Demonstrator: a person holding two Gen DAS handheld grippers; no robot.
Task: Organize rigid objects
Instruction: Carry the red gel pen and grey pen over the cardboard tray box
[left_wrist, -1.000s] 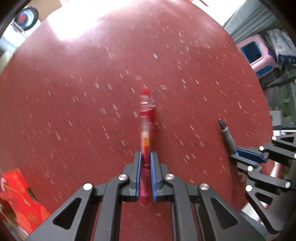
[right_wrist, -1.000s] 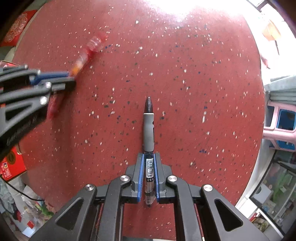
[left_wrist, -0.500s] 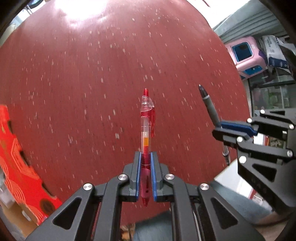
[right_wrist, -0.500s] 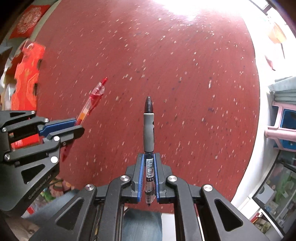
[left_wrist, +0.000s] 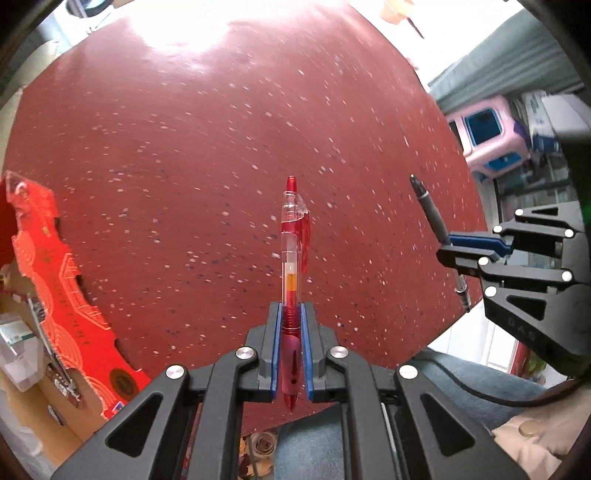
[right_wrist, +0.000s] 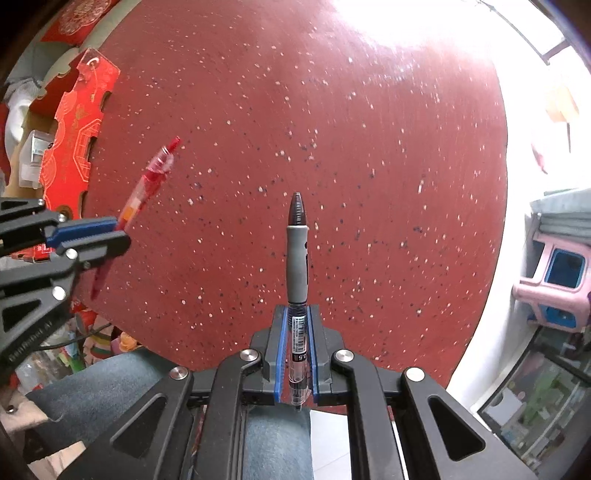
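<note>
My left gripper (left_wrist: 290, 314) is shut on a red transparent pen (left_wrist: 292, 236), which sticks out past the blue pads, high over the round red speckled table (left_wrist: 184, 166). My right gripper (right_wrist: 297, 317) is shut on a black pen with a grey grip (right_wrist: 297, 266), also lifted above the table (right_wrist: 369, 147). From the left wrist, the right gripper (left_wrist: 448, 245) appears at the right edge with the black pen (left_wrist: 430, 212). Seen from the right wrist, the left gripper (right_wrist: 118, 230) sits at the left with the red pen (right_wrist: 147, 184).
A red patterned carton (left_wrist: 62, 280) leans by the table's left edge, over a cardboard box with clutter. A pink and blue plastic stool (right_wrist: 557, 280) stands on the floor to the right. A person's jeans-clad legs (right_wrist: 110, 387) lie below the grippers near the table's edge.
Both grippers have risen with their pens, so the table looks smaller and its near edge and the person's legs have come into view. The left one has shifted sideways.
</note>
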